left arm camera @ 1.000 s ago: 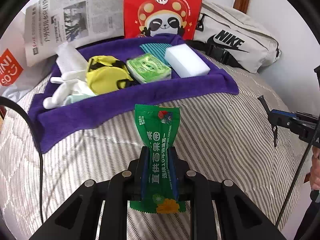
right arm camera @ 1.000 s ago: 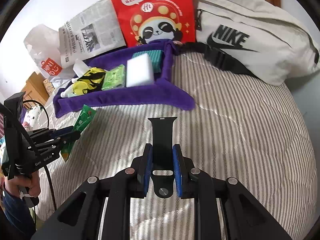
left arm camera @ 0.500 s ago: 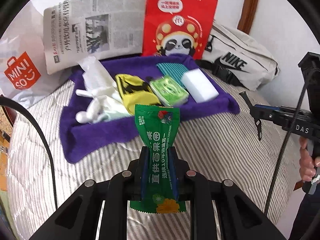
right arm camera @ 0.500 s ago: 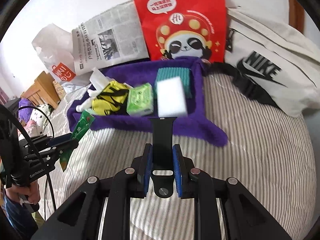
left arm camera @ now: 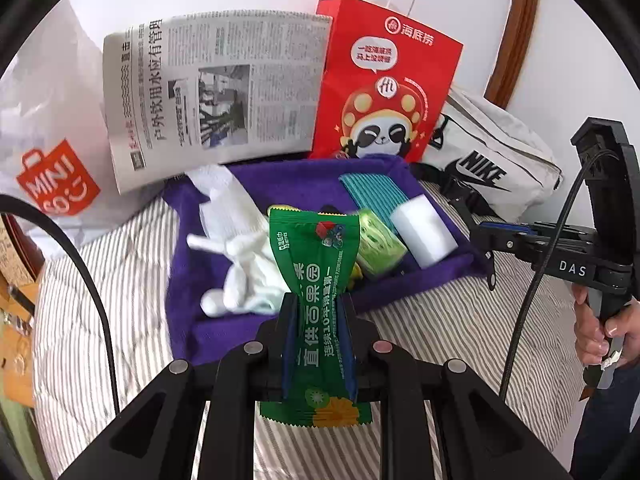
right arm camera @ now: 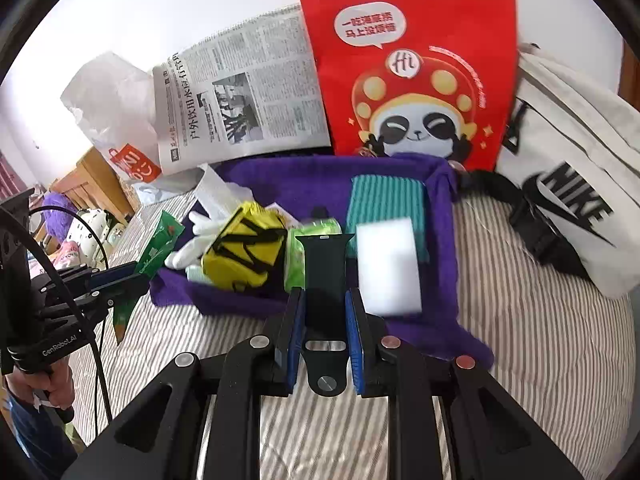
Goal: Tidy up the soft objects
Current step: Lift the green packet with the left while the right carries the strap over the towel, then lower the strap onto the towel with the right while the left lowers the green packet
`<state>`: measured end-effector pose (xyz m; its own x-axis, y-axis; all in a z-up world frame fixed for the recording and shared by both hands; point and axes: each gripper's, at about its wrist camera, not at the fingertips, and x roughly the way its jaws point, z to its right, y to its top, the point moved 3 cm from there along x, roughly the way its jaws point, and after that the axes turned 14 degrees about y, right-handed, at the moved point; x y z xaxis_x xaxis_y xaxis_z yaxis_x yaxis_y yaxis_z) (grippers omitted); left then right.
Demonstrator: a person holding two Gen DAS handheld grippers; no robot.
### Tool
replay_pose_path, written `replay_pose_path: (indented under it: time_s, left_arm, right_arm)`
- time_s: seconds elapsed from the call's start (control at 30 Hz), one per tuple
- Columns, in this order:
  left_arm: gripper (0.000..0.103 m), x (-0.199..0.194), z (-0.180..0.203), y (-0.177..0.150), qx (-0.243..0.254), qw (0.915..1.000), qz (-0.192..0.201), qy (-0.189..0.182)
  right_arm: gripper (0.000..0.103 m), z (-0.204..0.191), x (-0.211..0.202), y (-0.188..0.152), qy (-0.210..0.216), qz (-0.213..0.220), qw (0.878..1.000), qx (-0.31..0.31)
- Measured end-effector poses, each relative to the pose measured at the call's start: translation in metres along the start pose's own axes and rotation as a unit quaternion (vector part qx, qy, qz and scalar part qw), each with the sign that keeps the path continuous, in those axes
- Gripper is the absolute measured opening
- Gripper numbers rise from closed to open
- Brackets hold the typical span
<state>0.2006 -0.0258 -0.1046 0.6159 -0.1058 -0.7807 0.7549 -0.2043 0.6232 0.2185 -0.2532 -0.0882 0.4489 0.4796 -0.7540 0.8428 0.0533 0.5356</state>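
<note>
Green packet (left arm camera: 316, 300): light, thin, crinkly and likely slippery; pinched at mid-length in left gripper (left arm camera: 318, 334), at 6 o'clock of purple towel (left arm camera: 304, 184). Dark strap (right arm camera: 323, 276): light, bendy, rubbery; clamped near its pin end in right gripper (right arm camera: 325, 326), tip over the towel's near edge. Best held as now, across the narrow waist.

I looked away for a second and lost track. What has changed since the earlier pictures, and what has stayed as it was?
Both grippers have closed in on the purple towel. The left gripper stays clamped on the green packet, the right gripper on the black watch strap. Nothing was picked up or released. The white sponge, yellow pouch and white glove lie as before.
</note>
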Motion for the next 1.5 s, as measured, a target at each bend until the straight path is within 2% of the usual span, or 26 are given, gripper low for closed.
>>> replay_pose_path:
  time_s: [0.3, 0.4, 0.77, 0.9, 1.07, 1.33, 1.5]
  left_arm:
    - [0.019, 0.031, -0.016, 0.034, -0.006, 0.9999, -0.004, -0.007]
    - [0.019, 0.046, -0.021, 0.045, -0.017, 0.9995, -0.009, -0.024]
    - [0.019, 0.091, -0.018, 0.072, -0.010, 0.9988, -0.033, -0.036]
    - [0.019, 0.108, -0.019, 0.078, -0.008, 0.9983, -0.041, -0.040]
    - [0.019, 0.131, -0.018, 0.080, -0.009, 0.9975, -0.057, -0.041]
    - [0.020, 0.164, -0.017, 0.084, 0.002, 0.9966, -0.078, -0.026]
    - [0.024, 0.174, -0.016, 0.081, 0.000, 0.9965, -0.081, -0.019]
  right_arm:
    - [0.020, 0.000, 0.035, 0.037, 0.002, -0.010, 1.000, -0.013]
    - [0.020, 0.005, 0.051, 0.050, -0.003, -0.018, 1.000, -0.014]
    - [0.020, 0.030, 0.102, 0.084, -0.009, -0.038, 0.999, 0.001]
    - [0.020, 0.036, 0.119, 0.088, -0.025, -0.054, 0.998, -0.009]
    - [0.020, 0.041, 0.137, 0.092, -0.023, -0.068, 0.997, -0.009]
    - [0.021, 0.051, 0.152, 0.092, -0.023, -0.075, 0.997, -0.004]
    - [0.021, 0.050, 0.159, 0.094, -0.023, -0.078, 0.997, -0.013]
